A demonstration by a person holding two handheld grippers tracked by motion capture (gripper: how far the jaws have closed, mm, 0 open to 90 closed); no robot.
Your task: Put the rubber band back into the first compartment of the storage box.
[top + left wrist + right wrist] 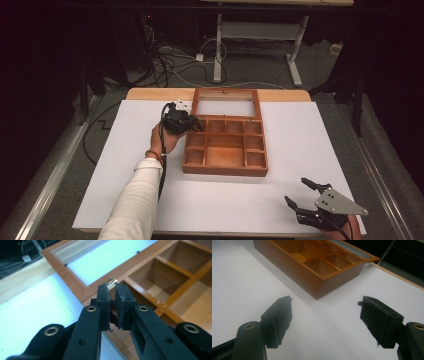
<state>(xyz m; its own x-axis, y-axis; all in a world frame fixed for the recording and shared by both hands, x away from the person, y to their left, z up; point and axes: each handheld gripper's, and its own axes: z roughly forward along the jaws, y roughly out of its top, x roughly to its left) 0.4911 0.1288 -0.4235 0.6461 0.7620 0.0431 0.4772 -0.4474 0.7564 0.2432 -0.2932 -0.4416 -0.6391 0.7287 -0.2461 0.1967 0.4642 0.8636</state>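
The brown wooden box with square compartments (225,148) lies on the white sheet (300,140) covering the table, a little left of its middle. Its long axis runs from the person toward the far edge, and its glazed wooden-framed lid (226,103) lies flung open flat on the far side. A small brass hinge (111,281) joins the two at the left. The left gripper (196,123) sits at the box's far left corner, just before that hinge, jaws nearly pressed together with nothing between them. The right gripper (300,192) rests well apart, near the sheet's near right corner, jaws spread wide and empty.
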